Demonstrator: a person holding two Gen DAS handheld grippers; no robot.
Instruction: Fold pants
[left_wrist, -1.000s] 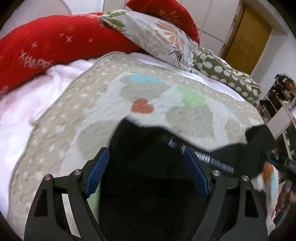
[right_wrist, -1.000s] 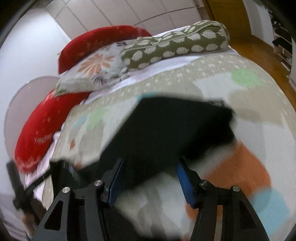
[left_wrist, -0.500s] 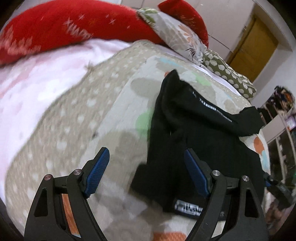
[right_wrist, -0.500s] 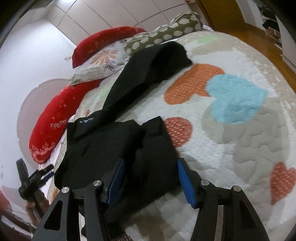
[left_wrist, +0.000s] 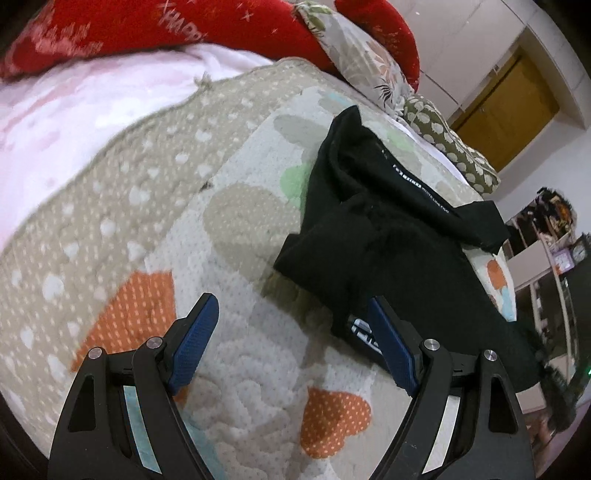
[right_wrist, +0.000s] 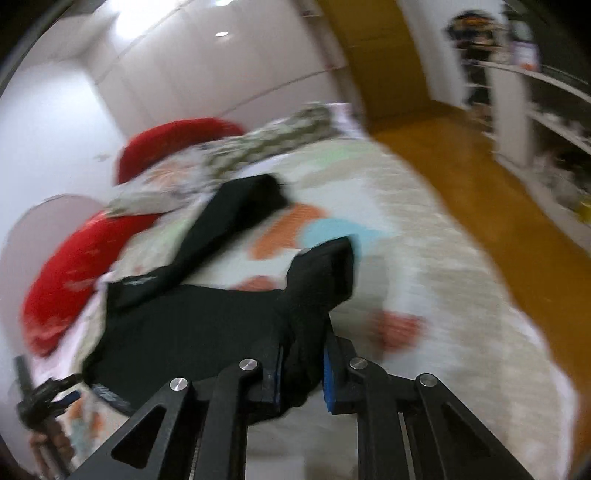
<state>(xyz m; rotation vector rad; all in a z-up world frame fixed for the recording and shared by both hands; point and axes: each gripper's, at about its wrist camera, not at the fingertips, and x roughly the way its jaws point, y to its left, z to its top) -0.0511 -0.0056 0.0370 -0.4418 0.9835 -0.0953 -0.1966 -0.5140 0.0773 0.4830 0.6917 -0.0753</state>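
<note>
Black pants (left_wrist: 388, 240) lie crumpled on the heart-patterned quilt (left_wrist: 240, 229), one leg stretching toward the pillows. My left gripper (left_wrist: 291, 306) hovers open over bare quilt; the pants' near edge lies beside its right finger, and nothing is between its pads. In the right wrist view, the jaws of my right gripper (right_wrist: 303, 350) are closing, and the blue pads press on a bunched fold of the pants (right_wrist: 321, 273) that stands up above the quilt. The rest of the pants (right_wrist: 184, 325) spreads to the left, toward the left gripper (right_wrist: 40, 398) held by a hand.
Red pillows (left_wrist: 110, 29), a floral pillow (left_wrist: 362, 62) and a green patterned bolster (left_wrist: 450, 147) line the head of the bed. A pink sheet (left_wrist: 74, 107) lies left of the quilt. Right of the bed are a wood floor (right_wrist: 498, 221), shelves (right_wrist: 546, 110) and a door (left_wrist: 506, 107).
My right gripper has closed on a fold of the pants and raised it off the quilt. My left gripper has drawn back off the pants and stays open.
</note>
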